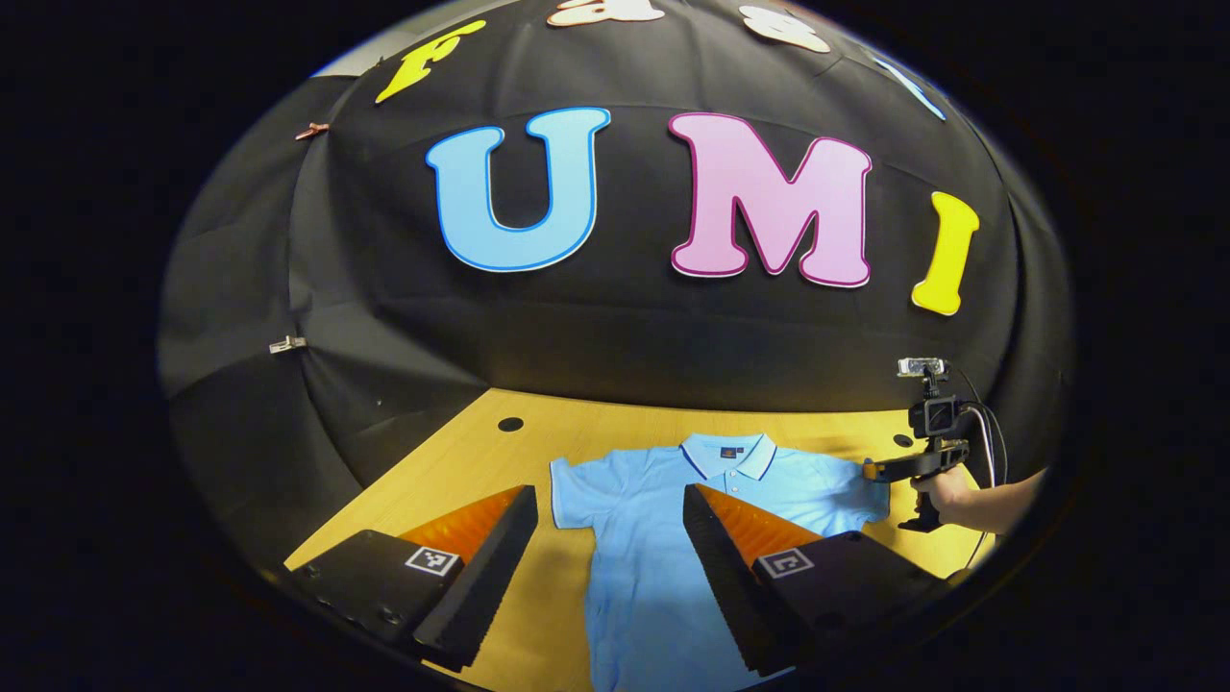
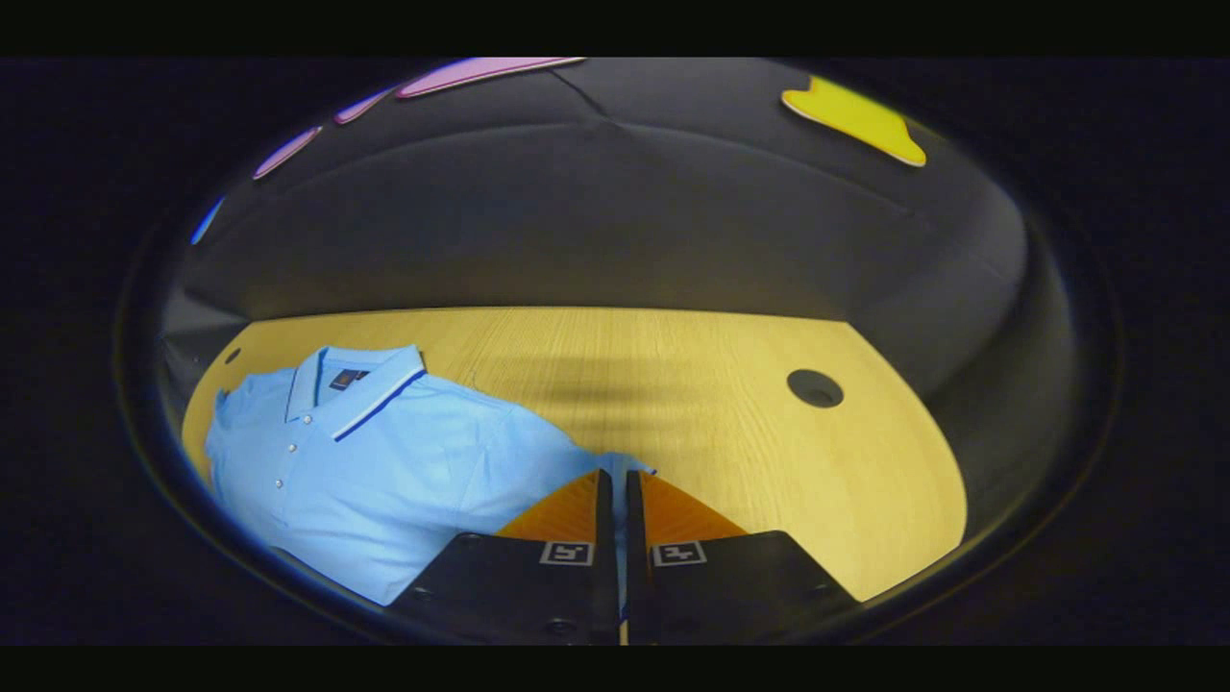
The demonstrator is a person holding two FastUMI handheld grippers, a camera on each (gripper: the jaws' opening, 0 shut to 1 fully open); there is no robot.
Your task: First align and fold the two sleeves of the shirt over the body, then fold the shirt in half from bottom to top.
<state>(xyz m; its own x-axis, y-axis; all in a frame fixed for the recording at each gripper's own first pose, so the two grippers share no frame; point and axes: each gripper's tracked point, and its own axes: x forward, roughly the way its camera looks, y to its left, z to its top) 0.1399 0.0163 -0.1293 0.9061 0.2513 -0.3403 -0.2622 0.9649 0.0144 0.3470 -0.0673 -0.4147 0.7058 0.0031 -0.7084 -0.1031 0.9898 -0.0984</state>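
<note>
A light blue polo shirt (image 1: 644, 577) lies flat and face up on the wooden table (image 1: 461, 461), collar toward the wall, both short sleeves spread out. My left gripper (image 1: 609, 492) hangs open above the shirt's chest, near the left sleeve (image 1: 572, 490), with nothing between its fingers. In the left gripper view, my right gripper (image 1: 879, 471) sits at the tip of the other sleeve (image 1: 846, 495), held by a hand (image 1: 947, 490). In the right gripper view, the right gripper (image 2: 618, 474) is shut on that sleeve's edge (image 2: 577, 457), with blue cloth showing between the fingers; the shirt (image 2: 384, 461) stretches off to the left.
The table (image 2: 721, 384) has round holes near its back edge (image 1: 510, 424) (image 2: 815, 387). The black cloth wall rises directly behind the table. Bare wood lies to the right of the sleeve in the right gripper view and left of the shirt in the left gripper view.
</note>
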